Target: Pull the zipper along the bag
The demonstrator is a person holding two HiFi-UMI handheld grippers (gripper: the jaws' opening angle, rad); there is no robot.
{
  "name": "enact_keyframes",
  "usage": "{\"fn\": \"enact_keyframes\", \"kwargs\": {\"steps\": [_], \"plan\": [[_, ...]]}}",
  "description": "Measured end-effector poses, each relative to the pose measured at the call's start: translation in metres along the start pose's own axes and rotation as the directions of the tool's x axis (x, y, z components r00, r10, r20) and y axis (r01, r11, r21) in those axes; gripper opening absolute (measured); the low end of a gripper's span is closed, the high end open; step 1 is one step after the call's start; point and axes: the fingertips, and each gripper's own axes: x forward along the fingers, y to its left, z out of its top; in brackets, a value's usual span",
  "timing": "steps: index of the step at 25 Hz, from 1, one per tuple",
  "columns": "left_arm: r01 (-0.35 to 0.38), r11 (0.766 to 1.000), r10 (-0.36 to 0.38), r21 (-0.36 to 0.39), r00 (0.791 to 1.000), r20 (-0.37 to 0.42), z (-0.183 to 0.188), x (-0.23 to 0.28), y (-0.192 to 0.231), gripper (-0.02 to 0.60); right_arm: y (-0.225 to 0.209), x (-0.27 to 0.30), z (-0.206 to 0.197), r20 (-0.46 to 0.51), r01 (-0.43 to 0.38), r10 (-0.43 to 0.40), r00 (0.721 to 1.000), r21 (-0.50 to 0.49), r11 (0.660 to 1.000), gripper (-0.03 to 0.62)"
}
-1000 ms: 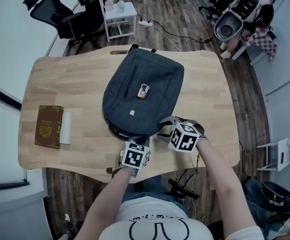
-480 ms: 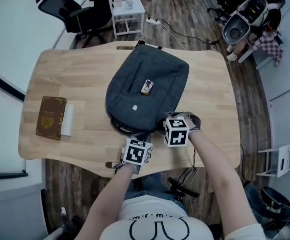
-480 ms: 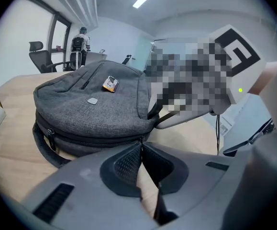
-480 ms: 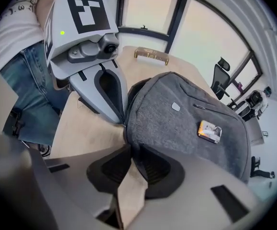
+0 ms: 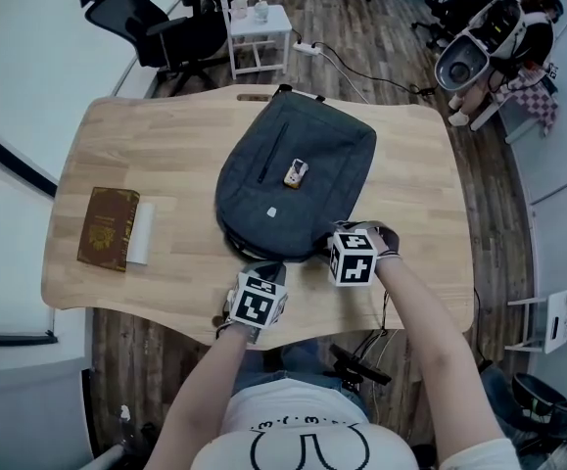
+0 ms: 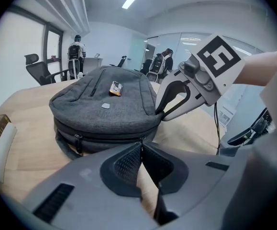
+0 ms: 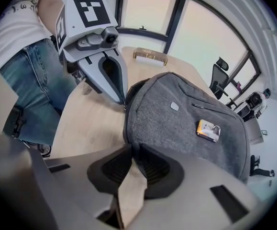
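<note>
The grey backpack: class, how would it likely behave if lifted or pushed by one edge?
The backpack looks like soft fabric, so it would probably flop and fold rather than lift as one piece. It lies flat and wide, so tipping or rolling seems unlikely. The small object on top might slide off if loose.
</note>
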Motion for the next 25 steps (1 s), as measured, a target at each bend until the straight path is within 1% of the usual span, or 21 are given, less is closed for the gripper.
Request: {"fn": "enact_keyframes", "kwargs": {"steps": [3,8,13,25], "plan": [[-0.001,1.000,0.001,0.002,1.000,-0.010,-0.003,-0.008,0.010,0.017,0.001,0.001,0.001,-0.003,-0.005,0.005,1.000,0.014,1.000,0.114],[-0.002,0.999,0.003,0.047,1.000,-0.024,-0.008,-0.015,0.020,0.017,0.004,0.002,0.005,-0.003,-0.024,0.024,1.000,0.020,1.000,0.112],[-0.009,1.000,0.010,0.024,1.000,-0.028,-0.011,-0.024,0.041,0.017,0.004,0.002,0.005,-0.022,-0.026,0.026,0.999,0.024,0.999,0.110],[-0.067,0.997,0.069,0.046,0.996,-0.052,-0.010,-0.036,0.096,0.018,0.004,0.001,0.004,-0.045,0.004,-0.002,0.999,0.040,0.999,0.104]]}}
